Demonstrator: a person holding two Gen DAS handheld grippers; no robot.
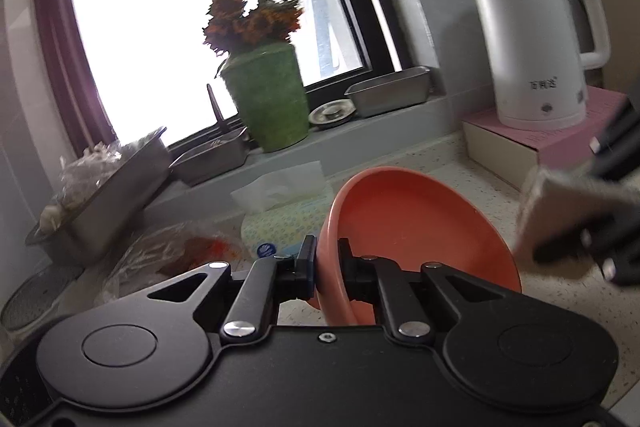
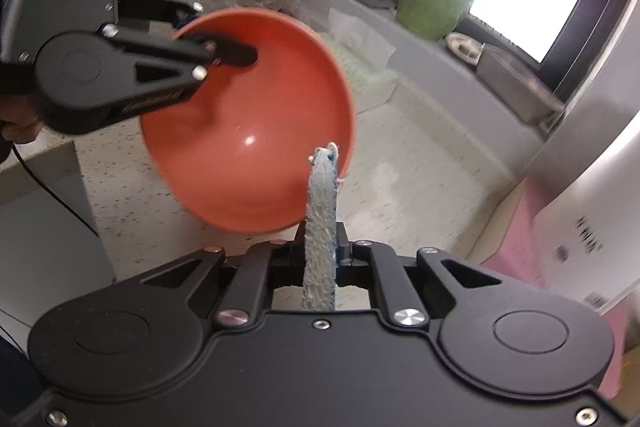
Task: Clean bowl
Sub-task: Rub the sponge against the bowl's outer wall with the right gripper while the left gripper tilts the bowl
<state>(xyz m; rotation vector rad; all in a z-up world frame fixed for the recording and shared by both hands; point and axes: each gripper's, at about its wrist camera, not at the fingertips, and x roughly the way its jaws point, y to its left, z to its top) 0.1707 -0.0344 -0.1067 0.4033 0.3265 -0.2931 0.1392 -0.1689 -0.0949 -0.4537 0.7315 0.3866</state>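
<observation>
Bowl [image 2: 256,131] comes first: it is orange, tipped on its side and lifted off the worktop, and it fills the middle left of the right wrist view. The left gripper [image 1: 326,259] is clamped tight on its rim, one finger inside and one outside. In that same view the inside of the bowl looks smooth and shiny, with no food or dirt to be seen.

The right gripper [image 2: 320,247] is squeezed on a thin grey-blue cleaning pad [image 2: 321,223] that stands on its edge. The tip of the pad sits right by the bowl's lower rim; whether it touches cannot be told. So the wiping looks about to start or only just under way, and most of the rubbing inside is probably left to do.

Under the bowl is a pale speckled worktop [image 2: 420,195]. In the left wrist view a white kettle [image 1: 536,39] stands on a pink box [image 1: 552,143] at the upper right. A green vase [image 1: 268,95] with dried flowers sits on the sill by the bright window [image 1: 180,7], with metal trays [image 1: 388,91] beside it and a tissue pack [image 1: 280,203] just below
</observation>
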